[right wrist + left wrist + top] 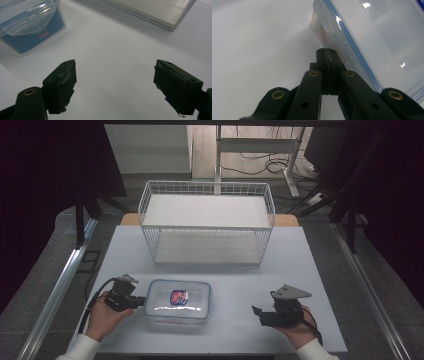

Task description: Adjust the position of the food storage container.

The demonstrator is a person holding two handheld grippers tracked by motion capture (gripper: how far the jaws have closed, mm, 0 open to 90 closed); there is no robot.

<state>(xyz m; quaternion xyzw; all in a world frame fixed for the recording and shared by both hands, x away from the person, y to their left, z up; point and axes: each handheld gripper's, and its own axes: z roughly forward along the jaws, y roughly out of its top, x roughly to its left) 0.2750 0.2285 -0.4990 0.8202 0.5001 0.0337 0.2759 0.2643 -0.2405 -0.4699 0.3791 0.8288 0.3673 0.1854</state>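
Two grippers | left gripper (136, 300) pressed together, tips against plastic box (177, 301) near desk's (235, 265) front edge, apparently to nudge it | right gripper (257, 315) spread, waiting apart

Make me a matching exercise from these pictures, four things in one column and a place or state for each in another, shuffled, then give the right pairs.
Things:
1. left tongs
2. right tongs
3. clear lidded container
4. white wire basket

Places or states:
A. stands at the far side of the table, nothing in it
B. jaws wide apart over bare table
C. jaws shut together, tips right by the container's side
D. lies on the near part of the table, between the two hands

Right pairs: 1-C, 2-B, 3-D, 4-A
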